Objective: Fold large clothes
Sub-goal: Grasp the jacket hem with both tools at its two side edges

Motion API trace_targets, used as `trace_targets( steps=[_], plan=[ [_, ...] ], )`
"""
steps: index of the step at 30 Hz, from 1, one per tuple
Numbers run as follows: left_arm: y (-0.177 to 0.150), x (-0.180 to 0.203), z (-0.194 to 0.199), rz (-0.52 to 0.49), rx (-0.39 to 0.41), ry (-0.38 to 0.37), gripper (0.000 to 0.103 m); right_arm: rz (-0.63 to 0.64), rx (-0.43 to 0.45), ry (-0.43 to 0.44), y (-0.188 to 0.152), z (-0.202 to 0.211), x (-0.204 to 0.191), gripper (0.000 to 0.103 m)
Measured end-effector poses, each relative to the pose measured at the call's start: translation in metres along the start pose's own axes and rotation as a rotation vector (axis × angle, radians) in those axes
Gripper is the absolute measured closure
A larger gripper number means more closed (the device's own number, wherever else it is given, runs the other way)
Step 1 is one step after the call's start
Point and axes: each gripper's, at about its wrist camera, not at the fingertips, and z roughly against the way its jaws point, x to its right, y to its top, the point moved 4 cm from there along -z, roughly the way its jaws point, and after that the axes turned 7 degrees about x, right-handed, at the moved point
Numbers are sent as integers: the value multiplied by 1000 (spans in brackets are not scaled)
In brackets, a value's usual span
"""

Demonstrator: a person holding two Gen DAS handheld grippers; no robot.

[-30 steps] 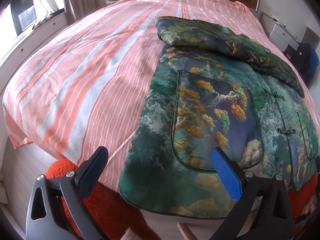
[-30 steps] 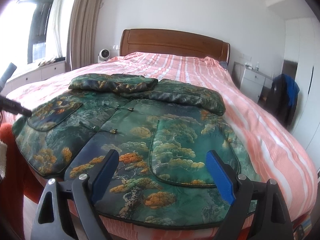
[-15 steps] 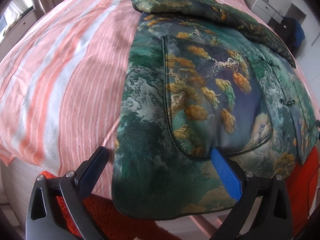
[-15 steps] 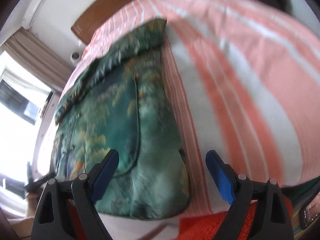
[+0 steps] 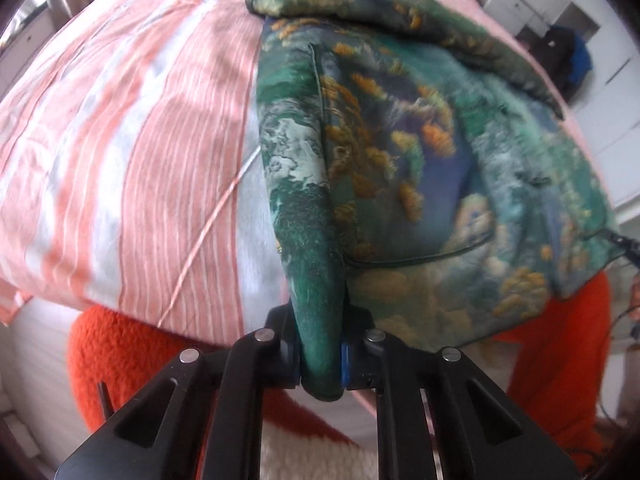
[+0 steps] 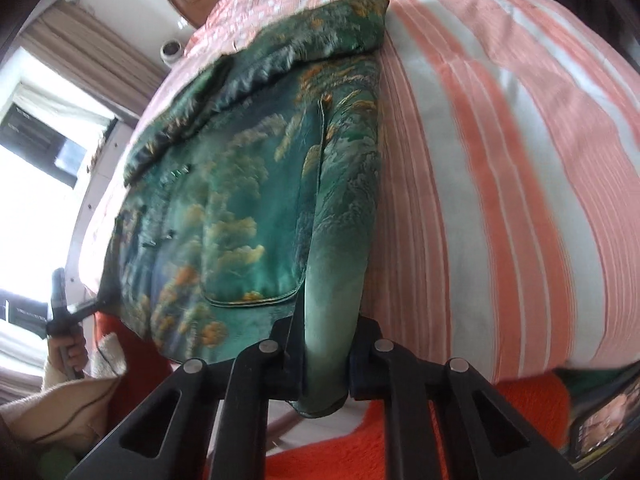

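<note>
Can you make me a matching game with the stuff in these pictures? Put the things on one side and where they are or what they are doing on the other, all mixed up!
Things:
1. green landscape-print padded jacket
2. pink and white striped bedsheet
3. left gripper
4. dark garment over a chair

Places or states:
A. spread under everything on the bed
B. far off, beside the white drawers
C. lying flat, sleeves folded across its top
D. shut on the jacket's near bottom corner

Right pairs: 1-C, 2-A, 3-D, 4-B
</note>
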Motion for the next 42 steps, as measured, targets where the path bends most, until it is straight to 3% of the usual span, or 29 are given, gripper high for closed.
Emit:
trace_targets(
  steps=[3,7,11,22,35,38,42],
  plan=[
    [-15,-7,9,20,-12,-20,92,-52,48,25,-11,13,0,89],
    [-29,-12,12,7,-47,11,92,-83,87,23,-41,12,-7,89],
    [-28,-14,15,7,-57,18,92,-147,96,63,-65,12,-2,89],
    [-38,-20,36,11,-53,-3,92,-113,73,69,-60,15,1,89],
    [0,-18,26,-1,-93,-53,93,-120,-6,82,-55,5,-1,89],
    [17,-27,44,34,-51,-89,93,-137,4,121,-43,7,-3,90],
    [59,-37,74,101,40,-159,93,-173,54,236,-6,23,-9,90]
  ],
)
